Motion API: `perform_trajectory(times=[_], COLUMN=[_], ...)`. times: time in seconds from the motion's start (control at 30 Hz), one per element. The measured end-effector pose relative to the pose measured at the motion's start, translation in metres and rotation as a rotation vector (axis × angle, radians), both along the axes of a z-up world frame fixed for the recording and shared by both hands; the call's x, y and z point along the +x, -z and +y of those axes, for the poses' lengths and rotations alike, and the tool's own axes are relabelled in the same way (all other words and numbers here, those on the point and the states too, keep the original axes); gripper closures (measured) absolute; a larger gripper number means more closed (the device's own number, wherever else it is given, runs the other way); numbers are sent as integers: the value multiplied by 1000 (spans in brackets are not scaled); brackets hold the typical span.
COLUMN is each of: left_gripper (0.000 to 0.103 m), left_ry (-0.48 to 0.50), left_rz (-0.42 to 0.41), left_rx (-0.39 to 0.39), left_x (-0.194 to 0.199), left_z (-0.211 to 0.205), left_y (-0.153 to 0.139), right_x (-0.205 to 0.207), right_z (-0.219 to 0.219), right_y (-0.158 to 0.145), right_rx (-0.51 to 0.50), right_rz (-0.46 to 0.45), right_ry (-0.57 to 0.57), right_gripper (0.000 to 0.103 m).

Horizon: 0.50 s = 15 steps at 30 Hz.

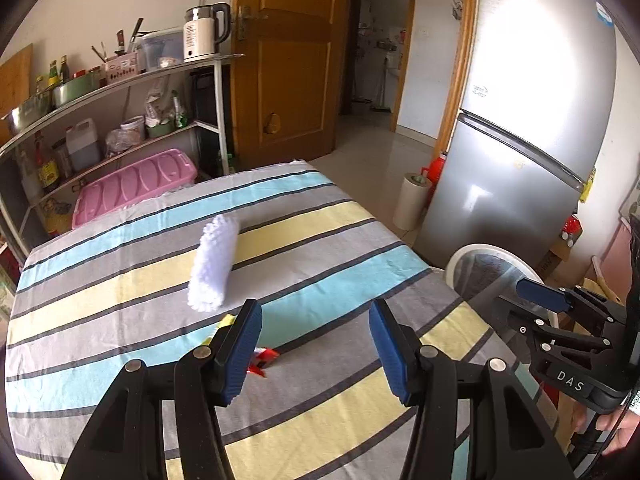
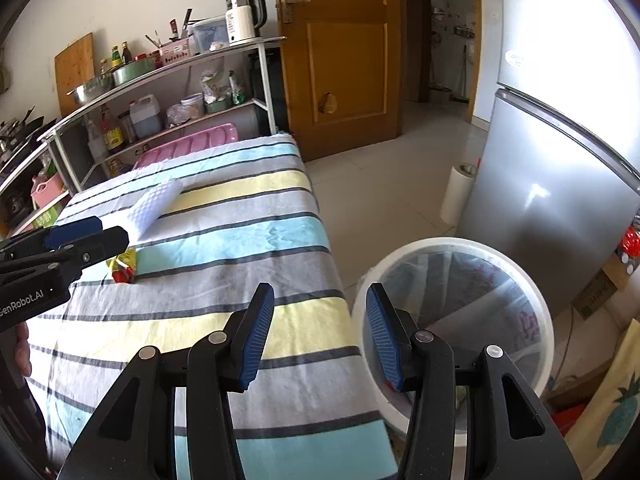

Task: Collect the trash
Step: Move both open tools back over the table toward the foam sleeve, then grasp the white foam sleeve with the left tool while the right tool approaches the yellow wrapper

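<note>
A yellow and red wrapper (image 2: 123, 265) lies on the striped tablecloth (image 2: 240, 240); in the left wrist view it (image 1: 262, 358) peeks out beside my left finger. A white foam net sleeve (image 1: 214, 264) lies further back on the cloth and also shows in the right wrist view (image 2: 154, 205). My left gripper (image 1: 316, 346) is open and empty, just above the cloth with the wrapper at its left finger. My right gripper (image 2: 320, 332) is open and empty, over the table's right edge beside the white bin (image 2: 460, 320) lined with a clear bag.
A silver fridge (image 1: 528, 140) stands right of the bin. A paper roll (image 1: 412, 200) stands on the floor by it. A metal shelf rack (image 1: 120, 120) with bottles, bowls, a kettle and a pink lid stands behind the table. A wooden door (image 1: 288, 60) is at the back.
</note>
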<state>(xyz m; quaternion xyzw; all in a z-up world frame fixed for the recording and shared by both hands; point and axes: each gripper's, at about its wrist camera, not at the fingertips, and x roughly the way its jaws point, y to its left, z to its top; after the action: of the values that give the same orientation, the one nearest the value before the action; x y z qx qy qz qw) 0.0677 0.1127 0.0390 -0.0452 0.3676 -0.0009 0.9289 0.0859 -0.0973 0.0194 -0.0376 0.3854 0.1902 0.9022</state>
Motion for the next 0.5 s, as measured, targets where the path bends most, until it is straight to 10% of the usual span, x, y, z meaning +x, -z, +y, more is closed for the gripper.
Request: perform_trajectory(times=[0.5], left_gripper=[47], left_ry=[-183], left_rz=[30], left_rx=[-6], left_x=[-22], left_z=[96], left_y=[10], right_x=[8], right_z=[98], right_y=[15], right_rx=[33], right_rz=[54], right_ry=[-219], right_gripper=[54])
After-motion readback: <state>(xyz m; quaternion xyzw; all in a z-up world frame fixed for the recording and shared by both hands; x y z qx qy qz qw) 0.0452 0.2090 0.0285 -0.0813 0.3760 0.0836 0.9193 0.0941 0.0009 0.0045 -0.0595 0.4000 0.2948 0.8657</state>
